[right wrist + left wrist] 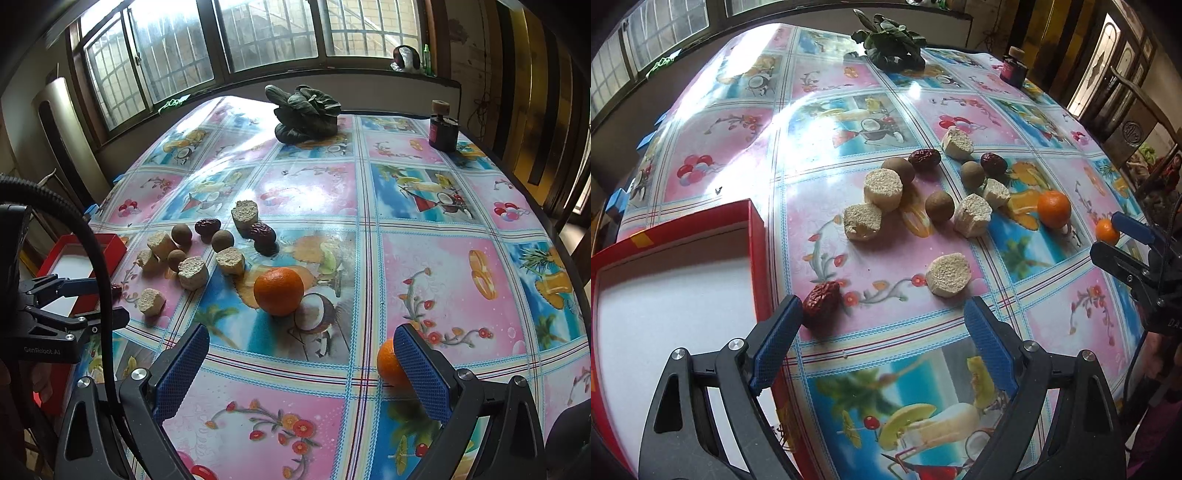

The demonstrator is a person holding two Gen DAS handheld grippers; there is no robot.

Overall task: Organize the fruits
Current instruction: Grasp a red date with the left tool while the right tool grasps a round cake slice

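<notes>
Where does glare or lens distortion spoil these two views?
Left wrist view: window glare whitens the glossy patterned tablecloth at upper left; fisheye bulges its grid. Right wrist view: milder glare on the cloth's far left; window bars bow; the big round orange stays sharp.

Fruit-strewn table, red box

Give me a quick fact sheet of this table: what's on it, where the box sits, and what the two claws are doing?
surface: table with a fruit-print cloth
box: red box, white inside, nothing in it, at the left edge
oranges: large orange; small orange beside the right claw's finger
dates: three; nearest date by the left claw's fingertip
left gripper: open, holding nothing
right gripper: open, holding nothing
</notes>
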